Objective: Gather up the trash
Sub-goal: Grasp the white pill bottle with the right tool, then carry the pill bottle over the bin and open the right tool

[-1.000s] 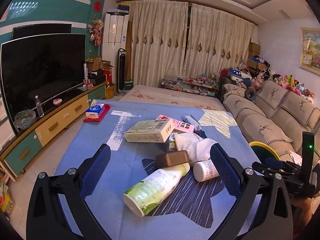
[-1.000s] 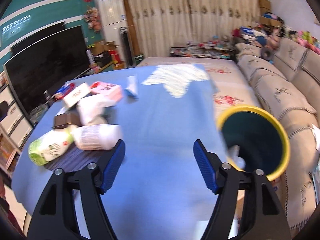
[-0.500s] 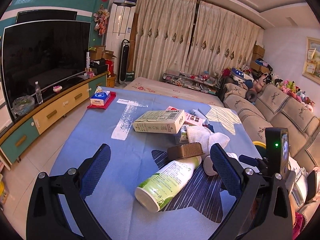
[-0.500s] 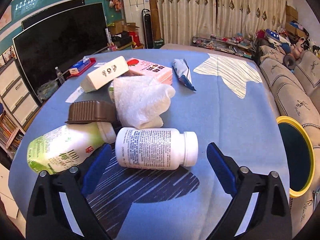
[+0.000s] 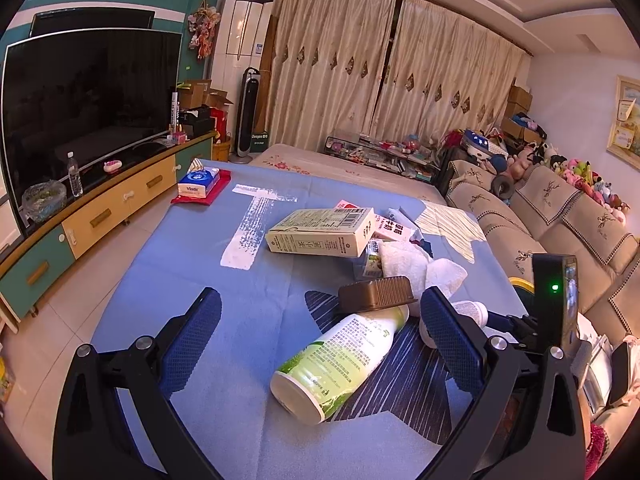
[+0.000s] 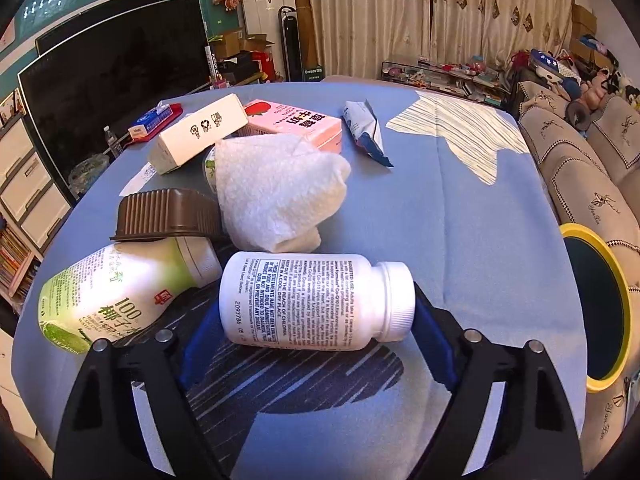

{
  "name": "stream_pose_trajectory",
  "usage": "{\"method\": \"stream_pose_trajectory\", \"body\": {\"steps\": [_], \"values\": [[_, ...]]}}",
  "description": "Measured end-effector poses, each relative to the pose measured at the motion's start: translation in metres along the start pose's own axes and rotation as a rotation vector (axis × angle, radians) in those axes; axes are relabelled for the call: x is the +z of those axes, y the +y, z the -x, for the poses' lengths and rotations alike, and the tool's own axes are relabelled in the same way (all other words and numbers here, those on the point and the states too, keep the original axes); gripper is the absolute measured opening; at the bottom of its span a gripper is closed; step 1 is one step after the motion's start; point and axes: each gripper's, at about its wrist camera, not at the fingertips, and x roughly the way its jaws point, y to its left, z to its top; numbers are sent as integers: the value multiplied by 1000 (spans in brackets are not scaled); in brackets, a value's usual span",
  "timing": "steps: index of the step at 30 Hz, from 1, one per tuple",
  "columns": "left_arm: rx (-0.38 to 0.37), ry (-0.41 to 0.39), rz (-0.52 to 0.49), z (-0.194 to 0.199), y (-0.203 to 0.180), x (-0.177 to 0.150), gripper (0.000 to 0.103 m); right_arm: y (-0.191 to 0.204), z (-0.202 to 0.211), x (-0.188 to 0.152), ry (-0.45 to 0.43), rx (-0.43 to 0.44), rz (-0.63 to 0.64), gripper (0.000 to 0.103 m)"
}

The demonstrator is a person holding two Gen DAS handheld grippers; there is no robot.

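Right wrist view showed the right gripper (image 6: 316, 320) wide, straddling the white pill bottle (image 6: 316, 300); left gripper (image 5: 320, 336) was released above the green bottle (image 5: 340, 364) beside it

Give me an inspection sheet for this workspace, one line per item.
Surface: blue tablecloth, patterned.
Job's things: white pill bottle on its side; green drink bottle lying; brown tray upturned; crumpled paper towel; beige carton; pink carton; blue wrapper; yellow-rimmed bin beside the table.
Clutter: tissue pack on a red mat.
Grippers: right tool straddles the pill bottle, shut state unclear; left tool open above the green bottle.
Cables: nothing seen.
Surroundings: television, sofa, curtains.
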Motion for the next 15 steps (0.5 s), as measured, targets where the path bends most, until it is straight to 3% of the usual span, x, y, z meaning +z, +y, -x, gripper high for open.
{"method": "stream_pose_trajectory", "body": {"steps": [8,15], "values": [[-1,17,-23,-9,-11,-4,98,-27,30,-9,-44,-2,-46,80],[0,30,-46,-15,-22,-7,98,-76,53,-8,-91,-68,-112,80]]}}
